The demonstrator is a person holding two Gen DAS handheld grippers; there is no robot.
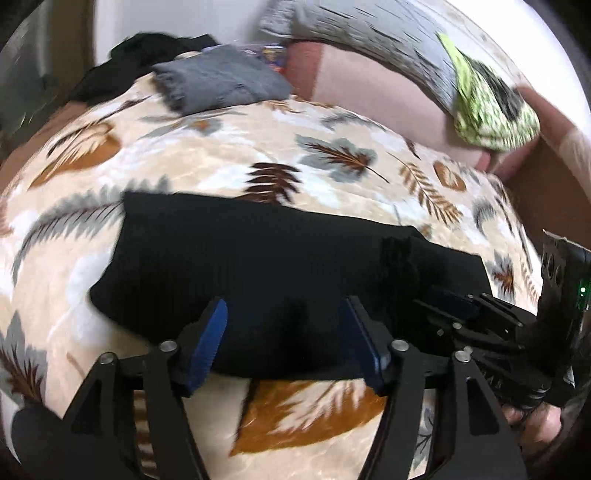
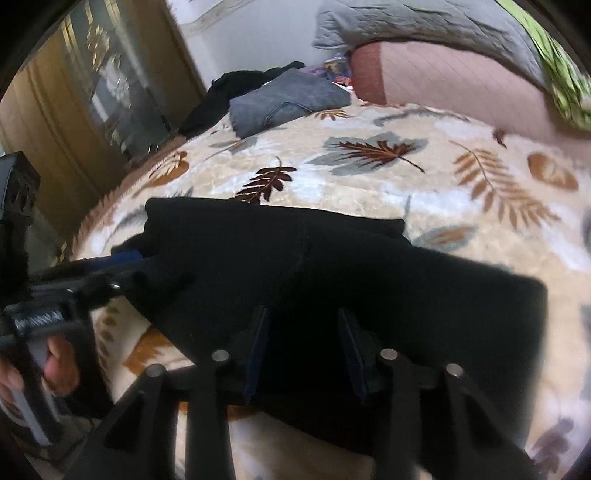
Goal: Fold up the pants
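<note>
Black fabric fills the near ground of both wrist views: the black pants (image 1: 266, 273) lie folded into a broad, flat bundle on the leaf-print blanket (image 1: 207, 155) that covers the bed. The left gripper (image 1: 286, 341) hangs just over the near edge of the pants with its blue-padded fingers (image 1: 212, 341) spread wide apart, holding nothing. The right gripper (image 2: 303, 350) sits over the same near edge further along, its jaws also parted and empty, dark cloth showing between them. In the left wrist view the right gripper comes in from the right side, low by the end of the bundle. In the right wrist view the left gripper shows at the left edge, with the person's left hand (image 2: 55, 365) wrapped around its handle.

Beyond the pants the blanket runs on bare. At its far edge sit folded grey jeans (image 2: 288, 99), with a heap of black clothing (image 2: 229, 92) just behind them. A pink bolster pillow (image 2: 443, 77) lies along the head of the bed, and a grey quilt (image 2: 424, 22) is draped over it, next to a green patterned cloth (image 1: 487, 114).
</note>
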